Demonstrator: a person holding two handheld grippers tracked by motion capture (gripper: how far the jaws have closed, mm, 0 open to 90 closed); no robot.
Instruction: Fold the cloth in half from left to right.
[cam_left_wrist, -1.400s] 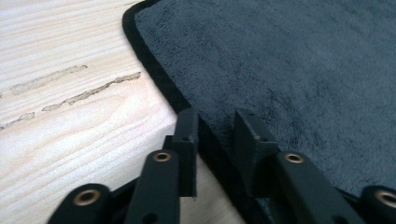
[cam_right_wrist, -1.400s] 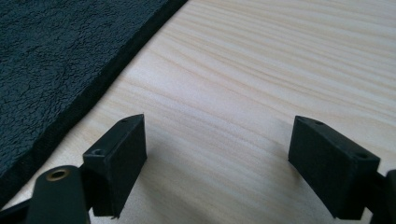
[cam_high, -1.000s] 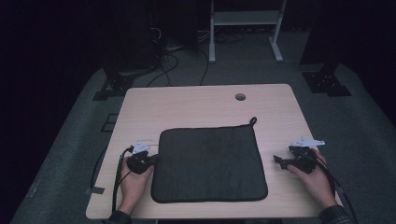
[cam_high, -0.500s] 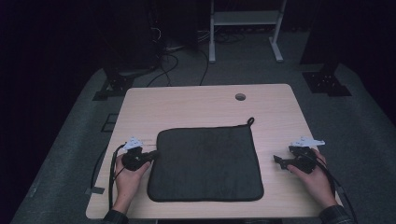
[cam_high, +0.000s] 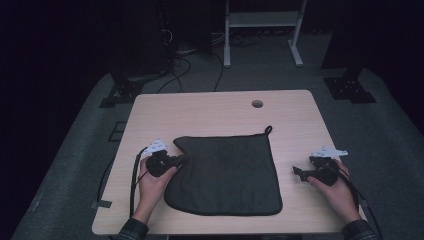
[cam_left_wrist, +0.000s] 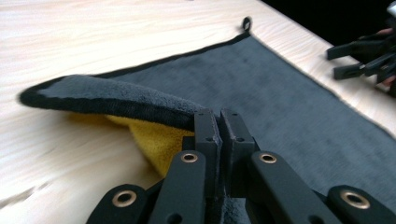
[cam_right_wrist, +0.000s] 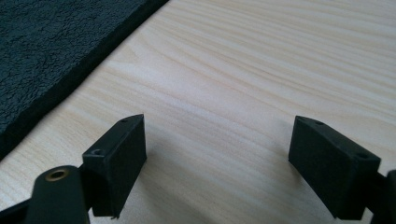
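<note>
Dark grey square cloth (cam_high: 227, 175), yellow underside, black-edged, corner lifted off pale wood worktop (cam_high: 215, 112). Left hand-held gripper (cam_left_wrist: 218, 135) clamped on it; right hand-held gripper (cam_right_wrist: 217, 163) jaws apart.

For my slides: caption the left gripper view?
Left gripper shut on dark cloth, its lifted edge showing a yellow underside.

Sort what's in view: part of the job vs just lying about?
In the job:
- dark cloth, yellow underside, left edge lifted
- left gripper, shut on that edge
- right gripper, open, beside the cloth on the table

Lying about:
- white stand
- floor cables
</note>
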